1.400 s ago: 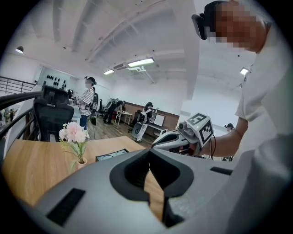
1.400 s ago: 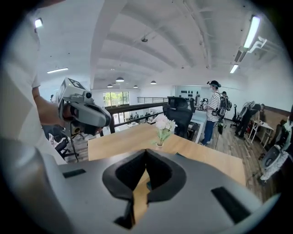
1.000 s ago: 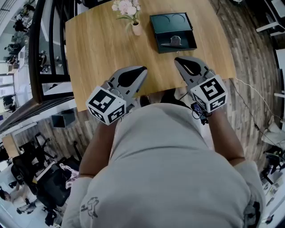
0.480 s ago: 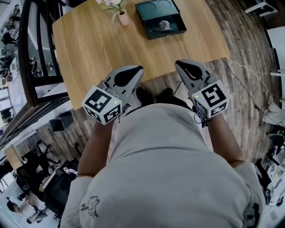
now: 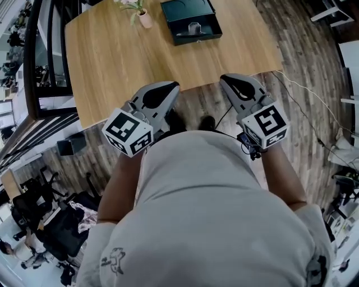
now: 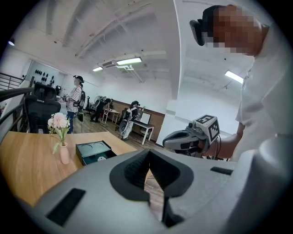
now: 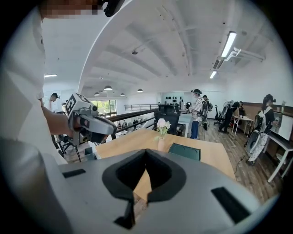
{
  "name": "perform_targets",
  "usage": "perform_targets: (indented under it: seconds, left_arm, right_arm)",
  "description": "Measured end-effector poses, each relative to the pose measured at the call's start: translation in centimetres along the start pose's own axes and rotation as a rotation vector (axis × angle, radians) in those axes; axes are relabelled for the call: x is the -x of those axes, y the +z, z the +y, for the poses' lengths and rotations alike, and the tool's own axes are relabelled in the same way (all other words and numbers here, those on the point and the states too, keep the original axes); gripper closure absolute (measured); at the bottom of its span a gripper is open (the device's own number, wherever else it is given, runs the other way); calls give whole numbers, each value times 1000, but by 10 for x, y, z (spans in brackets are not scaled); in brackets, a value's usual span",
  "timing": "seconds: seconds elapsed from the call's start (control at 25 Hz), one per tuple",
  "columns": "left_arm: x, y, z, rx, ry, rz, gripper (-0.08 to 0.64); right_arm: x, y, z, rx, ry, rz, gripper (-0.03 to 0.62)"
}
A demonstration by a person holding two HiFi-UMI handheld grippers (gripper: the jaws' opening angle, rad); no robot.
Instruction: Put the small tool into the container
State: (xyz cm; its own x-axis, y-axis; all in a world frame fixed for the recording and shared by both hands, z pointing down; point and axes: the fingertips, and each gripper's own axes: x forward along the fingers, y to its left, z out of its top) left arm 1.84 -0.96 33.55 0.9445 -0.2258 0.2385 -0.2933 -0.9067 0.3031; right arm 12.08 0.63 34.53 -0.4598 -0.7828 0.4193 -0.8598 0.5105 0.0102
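Wooden table [image 5: 112, 56] | dark container [image 5: 179, 11] holds small tool [image 5: 194, 28] | left gripper [image 5: 173, 87], right gripper [image 5: 225, 79]: jaws closed, empty

A light wooden rectangular table [image 5: 112, 56] fills the upper left and upper middle of the head view, standing on a brown plank floor [image 5: 297, 67]. At the top of the frame, a small pink vase of pale flowers [image 5: 145, 19] sits on it. Right of the vase, not touching it, lies a dark green open rectangular container [image 5: 175, 31].
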Motion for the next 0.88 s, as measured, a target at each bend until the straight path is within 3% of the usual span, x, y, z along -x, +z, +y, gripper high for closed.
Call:
perform_targets:
  seconds: [0.16,0.44,0.68,0.88]
  left_arm:
    - [-23,-1,-36,-3,32,-22,554]
    - [-3,-9,-58,-8,103,-23,554]
    - [10,-14,-73,-28,82,-35,554]
    - [44,-24,-93,-45,33,-27,554]
  right_arm:
    - [35,-13,-18,20,35,-10,586]
    - [55,-19,11,51,113,-30,586]
    - [73,-17,30,39,63,-70,586]
    - [81,-16,71,29,21,-71,586]
